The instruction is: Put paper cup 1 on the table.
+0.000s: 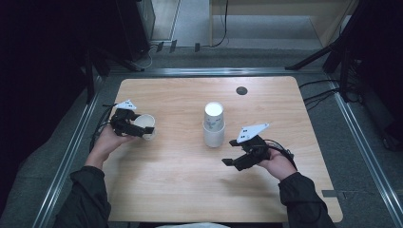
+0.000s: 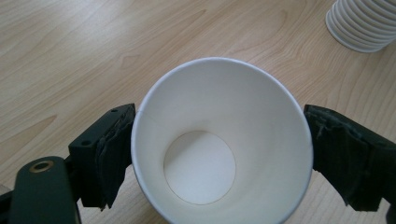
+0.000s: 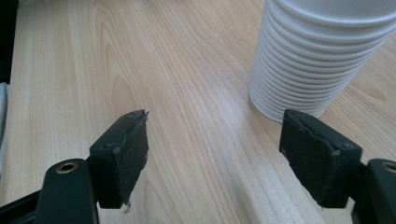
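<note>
From my left hand-held gripper (image 2: 219, 154) camera, the single cup (image 2: 219, 140) loses its near rim to the bottom edge, and the cup stack (image 2: 362, 23) is clipped at the corner. In the high view, the stack's printed pattern (image 1: 214, 124) is too small to read.

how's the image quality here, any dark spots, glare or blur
High view: the table is evenly lit, but the floor at both side edges falls into near black, and the picture is a bit soft. Left gripper view: the single cup is sharp, with soft shading inside and no glare. Right gripper view: the cup stack is bright and slightly soft at the top, and the wood grain is crisp.
</note>
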Demonstrator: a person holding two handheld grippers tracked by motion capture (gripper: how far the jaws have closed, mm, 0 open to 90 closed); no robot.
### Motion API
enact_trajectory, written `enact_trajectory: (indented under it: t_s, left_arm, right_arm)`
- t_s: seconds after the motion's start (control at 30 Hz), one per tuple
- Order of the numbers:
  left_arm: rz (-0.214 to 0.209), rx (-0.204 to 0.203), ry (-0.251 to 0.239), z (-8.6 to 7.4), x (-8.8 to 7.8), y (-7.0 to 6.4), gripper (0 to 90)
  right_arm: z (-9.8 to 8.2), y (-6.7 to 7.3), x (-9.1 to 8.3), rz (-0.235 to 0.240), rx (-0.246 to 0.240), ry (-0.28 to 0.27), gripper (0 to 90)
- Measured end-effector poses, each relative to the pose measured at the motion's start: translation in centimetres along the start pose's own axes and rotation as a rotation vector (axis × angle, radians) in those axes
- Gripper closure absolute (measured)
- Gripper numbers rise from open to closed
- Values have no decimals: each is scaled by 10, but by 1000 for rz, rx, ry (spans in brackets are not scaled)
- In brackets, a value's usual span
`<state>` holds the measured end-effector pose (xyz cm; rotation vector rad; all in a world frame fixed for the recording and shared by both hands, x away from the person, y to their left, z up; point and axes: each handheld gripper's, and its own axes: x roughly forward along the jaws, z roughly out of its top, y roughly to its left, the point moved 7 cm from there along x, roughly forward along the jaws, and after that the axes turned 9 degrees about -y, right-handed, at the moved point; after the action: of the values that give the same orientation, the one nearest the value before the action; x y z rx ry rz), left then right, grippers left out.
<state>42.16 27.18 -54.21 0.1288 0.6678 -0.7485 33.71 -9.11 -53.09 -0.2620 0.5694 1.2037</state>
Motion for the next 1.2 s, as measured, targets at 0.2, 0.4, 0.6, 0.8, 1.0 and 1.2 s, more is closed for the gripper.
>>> enact_trajectory:
  t_s: [0.2, 0.4, 0.6, 0.8, 1.0, 1.2]
  left_arm:
    - [30, -3, 18, 3, -6, 1, 114]
    - [24, 3, -11, 13, -17, -5, 113]
    - [17, -43, -12, 17, -24, -7, 114]
    - [9, -58, -42, 26, -32, -14, 118]
    - [5, -23, -57, 37, -40, -27, 132]
    - [-31, 0, -59, 45, -41, -45, 132]
  right_arm:
    - [0, 0, -1, 9, 6, -3, 240]
    - [-1, 0, -2, 17, 10, -1, 240]
    - [0, -1, -2, 13, 8, 1, 240]
    - [-1, 0, -3, 12, 5, 8, 240]
    - [-1, -1, -3, 14, 4, 13, 243]
    - [-3, 0, -3, 16, -4, 26, 243]
